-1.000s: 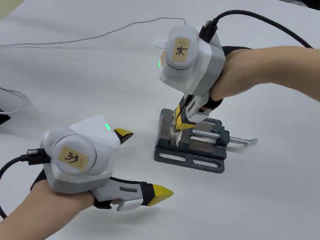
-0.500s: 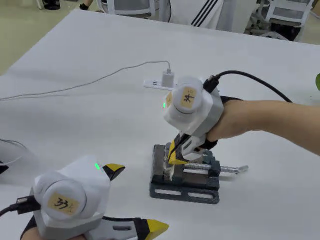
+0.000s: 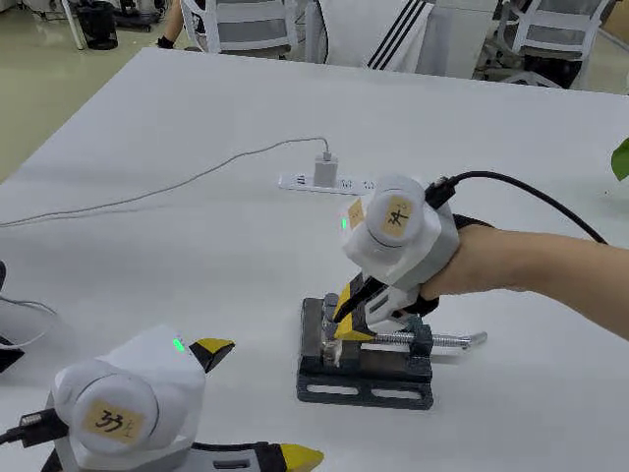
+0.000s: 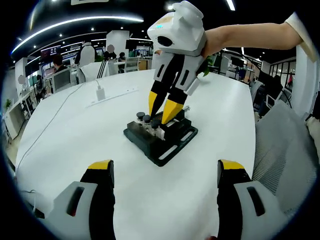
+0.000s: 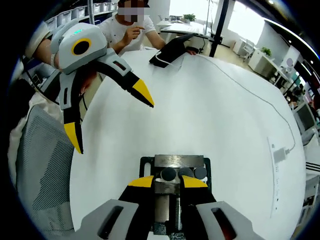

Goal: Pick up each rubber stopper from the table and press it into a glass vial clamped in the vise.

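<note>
Two grippers are over a white surface (image 3: 147,285). At the far left of the head view a white cable (image 3: 147,197) trails across the surface to a charger (image 3: 325,165) plugged into a power strip (image 3: 334,183). Low on the left, the left gripper (image 3: 257,403) hangs above bare surface, well apart from the work. Its jaws are spread wide with nothing between them, and its yellow tips point toward the vise (image 3: 364,374).

The vise sits flat on the surface right of centre. Three glass vials (image 4: 148,125) stand in a row clamped between its jaws, and each has a dark rubber stopper (image 5: 168,174) seated in its mouth.

The right gripper (image 3: 346,320) points steeply down at the vise, held by a hand that comes in from the right. Its jaws are parted only a little. In the left gripper view its two yellow tips sit just above the row of stoppers with a narrow gap between them, and nothing can be seen held in that gap. In the right gripper view the tips lie either side of the vise's grey jaw block, just beside the stoppers. Whether they touch a stopper cannot be told.

Further right, the vise's screw handle (image 3: 462,341) sticks out sideways, and a black cable (image 3: 531,192) runs from the back of the right gripper over the forearm. A green leaf (image 3: 621,157) shows at the right edge
</note>
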